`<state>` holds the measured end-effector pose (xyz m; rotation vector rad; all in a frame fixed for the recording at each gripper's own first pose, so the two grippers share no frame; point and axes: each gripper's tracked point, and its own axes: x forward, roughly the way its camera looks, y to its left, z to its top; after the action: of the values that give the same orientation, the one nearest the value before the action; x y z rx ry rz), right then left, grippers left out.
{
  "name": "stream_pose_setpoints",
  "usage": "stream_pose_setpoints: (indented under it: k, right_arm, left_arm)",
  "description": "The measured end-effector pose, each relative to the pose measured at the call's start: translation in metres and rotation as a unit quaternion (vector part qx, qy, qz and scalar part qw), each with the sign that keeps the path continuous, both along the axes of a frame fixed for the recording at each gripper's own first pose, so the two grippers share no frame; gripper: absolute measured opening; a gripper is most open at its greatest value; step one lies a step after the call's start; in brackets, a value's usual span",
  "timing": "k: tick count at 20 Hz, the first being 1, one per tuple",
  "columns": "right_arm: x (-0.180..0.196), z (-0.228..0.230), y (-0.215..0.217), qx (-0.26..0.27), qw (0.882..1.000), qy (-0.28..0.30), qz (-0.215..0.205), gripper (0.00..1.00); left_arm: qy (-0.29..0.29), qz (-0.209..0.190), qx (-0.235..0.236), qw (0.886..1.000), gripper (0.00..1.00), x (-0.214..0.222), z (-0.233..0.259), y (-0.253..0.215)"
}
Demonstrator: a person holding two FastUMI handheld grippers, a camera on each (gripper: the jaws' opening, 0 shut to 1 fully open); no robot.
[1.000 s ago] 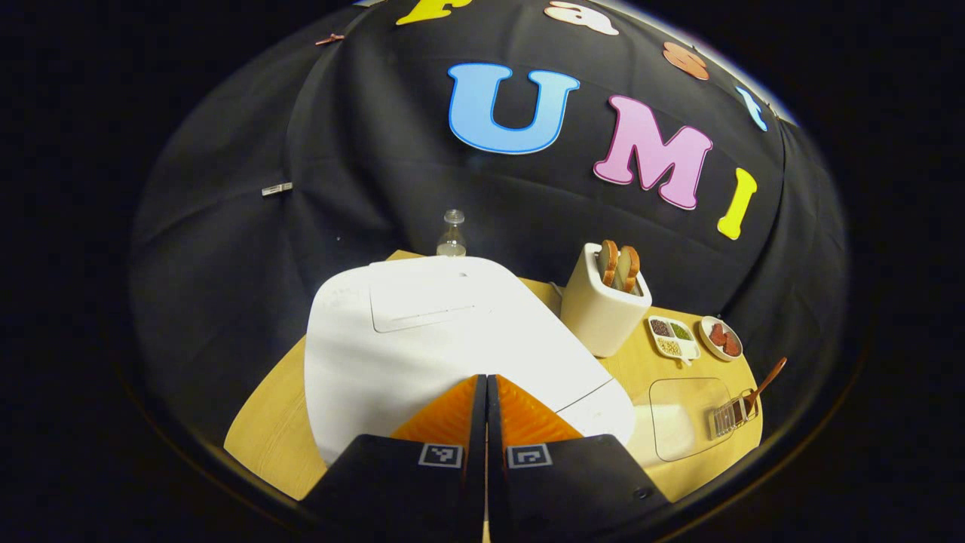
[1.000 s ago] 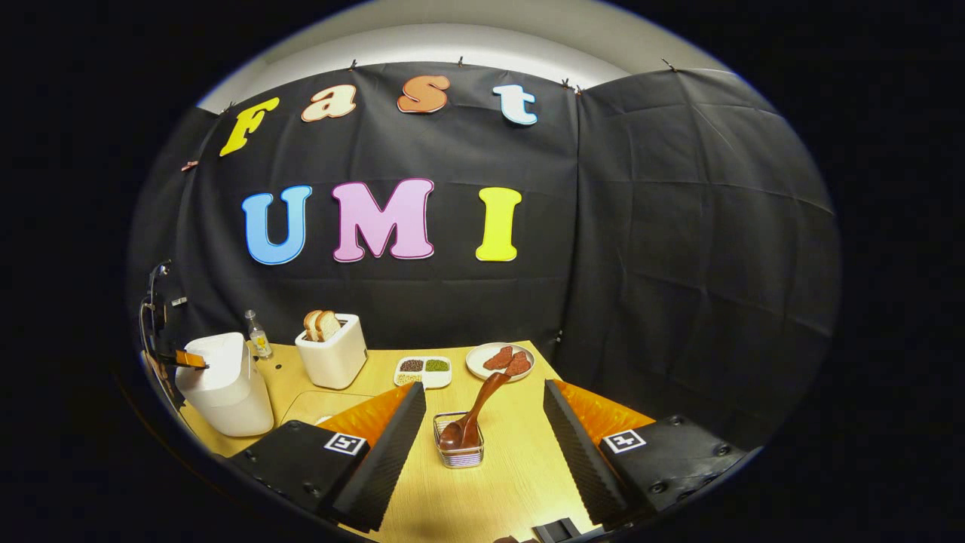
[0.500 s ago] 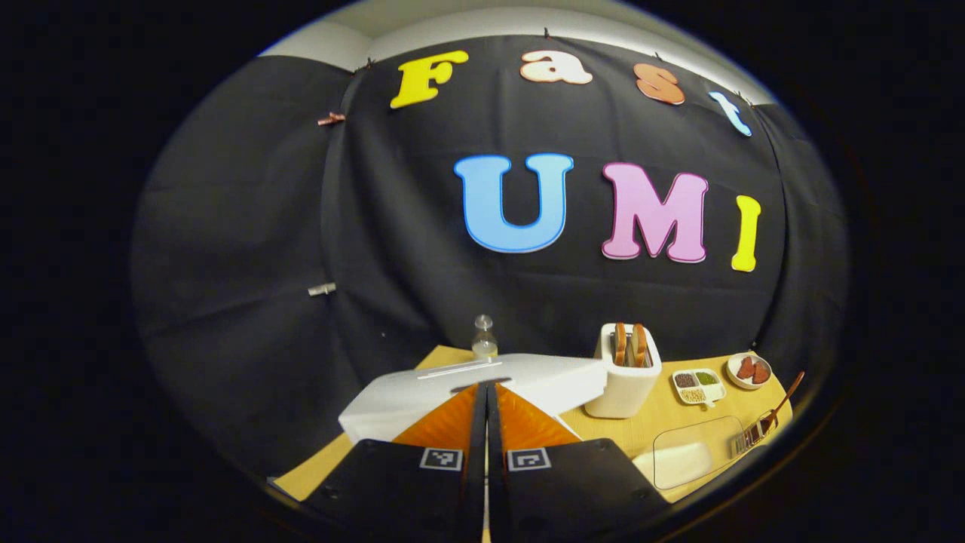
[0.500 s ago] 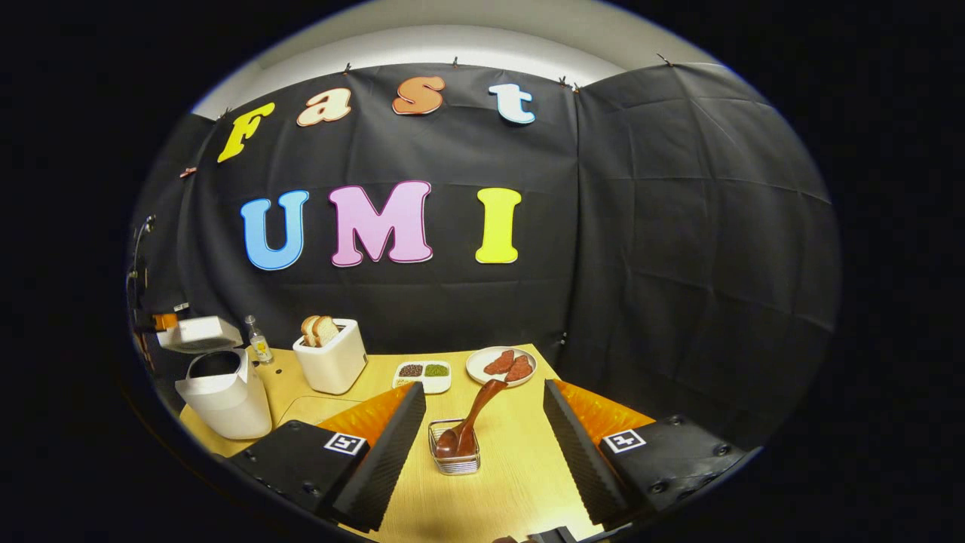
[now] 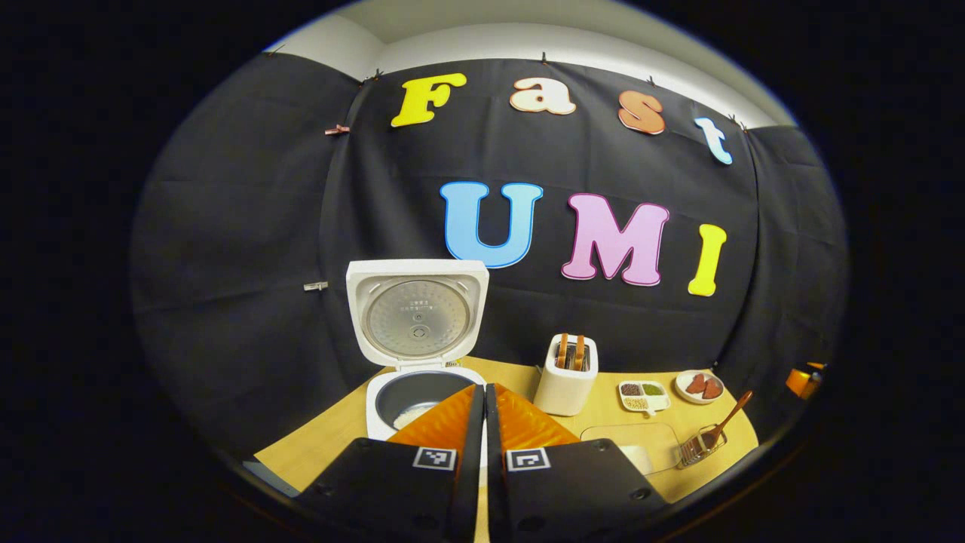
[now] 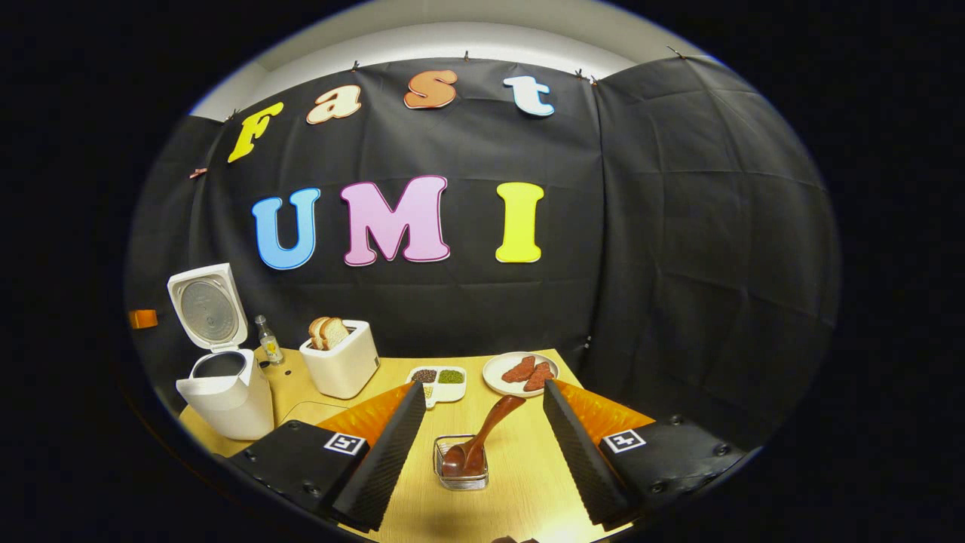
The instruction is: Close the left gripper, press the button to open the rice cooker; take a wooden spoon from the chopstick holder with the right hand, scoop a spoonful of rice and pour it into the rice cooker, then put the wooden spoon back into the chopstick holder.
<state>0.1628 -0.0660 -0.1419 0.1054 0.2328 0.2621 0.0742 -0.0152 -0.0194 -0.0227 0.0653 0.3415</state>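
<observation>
Rice cooker (image 5: 416,377) is open, lid (image 5: 417,313) standing upright at the back, inner plate facing us in the left gripper view. A bit of white rice sits at the bottom of the dark pot (image 5: 411,400). Left gripper (image 5: 483,396) is pressed fully together, fingers touching w/ nothing between them, tips just in front of the cooker's rim and not touching it as far as I can tell.

Over in the right gripper view, the right gripper (image 6: 477,411) is spread wide, holding nothing, hovering above the table (image 6: 520,483). Right between its fingers, lower down, is the wire chopstick holder (image 6: 461,464) w/ the wooden spoon (image 6: 479,441) in it, bowl end down in the basket, handle leaning up and to the right. Fingers are apart from spoon and holder on both sides.

Same view, cooker (image 6: 222,392) sits at the far left of the table, lid (image 6: 207,309) up. Small bottle (image 6: 268,341) just behind it, then the toaster (image 6: 341,362) w/ two bread slices sticking out. Divided dish of beans (image 6: 441,377) next, round plate (image 6: 520,373) w/ red pieces beyond that, near the back edge.

Left gripper view also catches holder and spoon (image 5: 716,430) far right on the table, well apart from the cooker, w/ a clear flat tray (image 5: 641,445) between.
</observation>
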Motion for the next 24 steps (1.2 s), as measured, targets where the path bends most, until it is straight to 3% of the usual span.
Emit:
stream_pose_setpoints:
  k: [2, 6, 9, 19, 24]
  right_arm:
    - [0.01, -0.007, 0.0, 0.003, 1.0, 0.007, 0.004, 0.98]
    - [0.029, -0.032, 0.002, 0.01, 0.999, 0.04, 0.012, 0.98]
    - [0.041, -0.052, 0.002, 0.026, 0.997, 0.067, 0.012, 0.98]
    - [0.075, -0.144, 0.009, 0.047, 0.982, 0.184, -0.014, 0.99]
    - [0.094, -0.179, 0.027, 0.052, 0.973, 0.224, 0.001, 0.99]
  left_arm:
    - [-0.006, -0.002, -0.024, 1.0, 0.12, -0.005, -0.004, -0.016]
    - [-0.009, 0.023, -0.021, 0.999, 0.33, -0.017, -0.007, -0.02]
    - [0.007, 0.029, -0.003, 1.0, 0.99, -0.021, -0.019, -0.027]
    - [0.067, 0.026, -0.012, 0.997, 0.96, -0.045, -0.068, -0.058]
    - [0.088, 0.031, -0.026, 0.995, 0.96, -0.058, -0.093, -0.069]
